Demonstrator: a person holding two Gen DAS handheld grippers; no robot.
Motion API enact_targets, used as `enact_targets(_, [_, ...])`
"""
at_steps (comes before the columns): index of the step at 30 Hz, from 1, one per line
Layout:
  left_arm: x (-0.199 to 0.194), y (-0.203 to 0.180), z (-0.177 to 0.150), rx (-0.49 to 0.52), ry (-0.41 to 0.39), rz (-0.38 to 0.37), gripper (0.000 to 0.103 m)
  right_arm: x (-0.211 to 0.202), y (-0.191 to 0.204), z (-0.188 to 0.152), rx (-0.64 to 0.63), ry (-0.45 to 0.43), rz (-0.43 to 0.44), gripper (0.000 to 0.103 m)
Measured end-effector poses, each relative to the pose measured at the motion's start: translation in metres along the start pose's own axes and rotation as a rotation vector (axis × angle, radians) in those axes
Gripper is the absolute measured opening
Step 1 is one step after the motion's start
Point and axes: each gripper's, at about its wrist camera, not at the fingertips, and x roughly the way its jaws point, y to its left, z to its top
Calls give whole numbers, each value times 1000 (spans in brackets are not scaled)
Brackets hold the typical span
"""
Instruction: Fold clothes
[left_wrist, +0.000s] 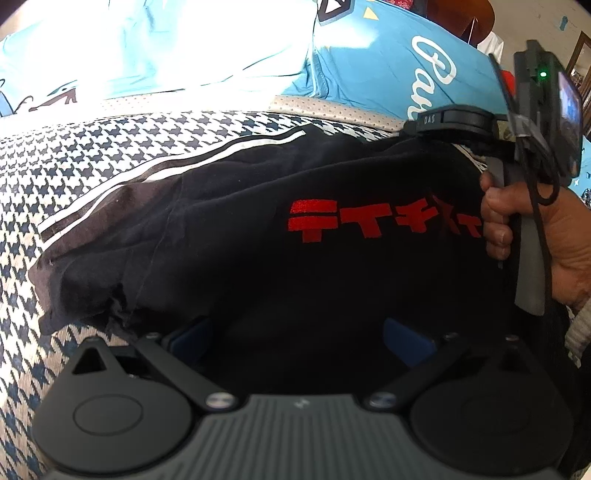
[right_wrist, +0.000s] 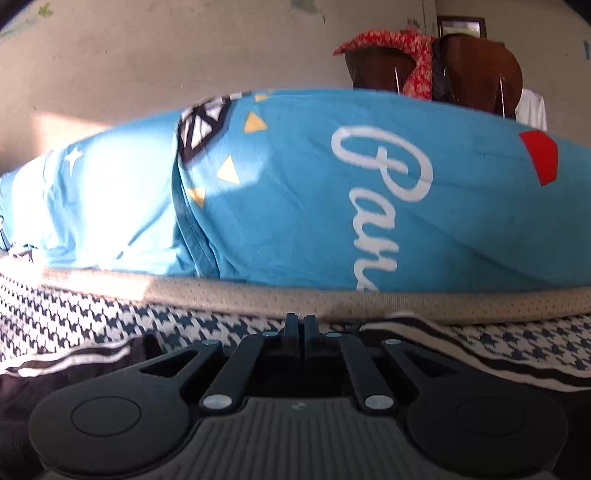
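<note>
While the black garment (left_wrist: 258, 229) with red printed characters (left_wrist: 384, 219) lies spread over the houndstooth blanket (left_wrist: 74, 166), the left tool (left_wrist: 295, 339) hovers at the garment's near edge with its blue-padded fingers (left_wrist: 406, 339) wide apart and dark cloth lying between them; whether they touch it cannot be told. At the garment's far right corner, a hand (left_wrist: 535, 229) grips the right tool (right_wrist: 300, 332), whose fingers are pressed together, seemingly pinching the garment's upper edge, though the contact itself is hidden. A white-striped band (left_wrist: 166, 166) runs along the garment's far edge. Beyond the garment, past the blanket's beige border (right_wrist: 258, 295), lie blue pillows (right_wrist: 332, 184) with white script lettering. Behind them stand brown wooden chair backs (right_wrist: 480, 74) draped with a red patterned cloth (right_wrist: 406, 48).
</note>
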Motion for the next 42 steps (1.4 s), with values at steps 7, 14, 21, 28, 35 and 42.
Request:
enact_targets(7, [-3,1,-1,-10,-4,3,103,-18,2,12,-10,-62,2,12])
enact_targets(14, [-9,3,0,-20,-21,24,103,-13,26,11,13,7,283,13])
enact_targets(21, [-8,11,2,-50,-19,36,103,5,57,-4,-21,85,380,26])
enact_targets(28, [-7,14,2,-58,-11,38,103,18,84,-11,-144,89,332,34])
enact_targets(35, [-5,13,2,-49,-11,44,103,22,84,-6,-141,46,358,7])
enact_targets(42, [-2,11,1,-23,-24,78,103,11,86,20,13,-137,432,4])
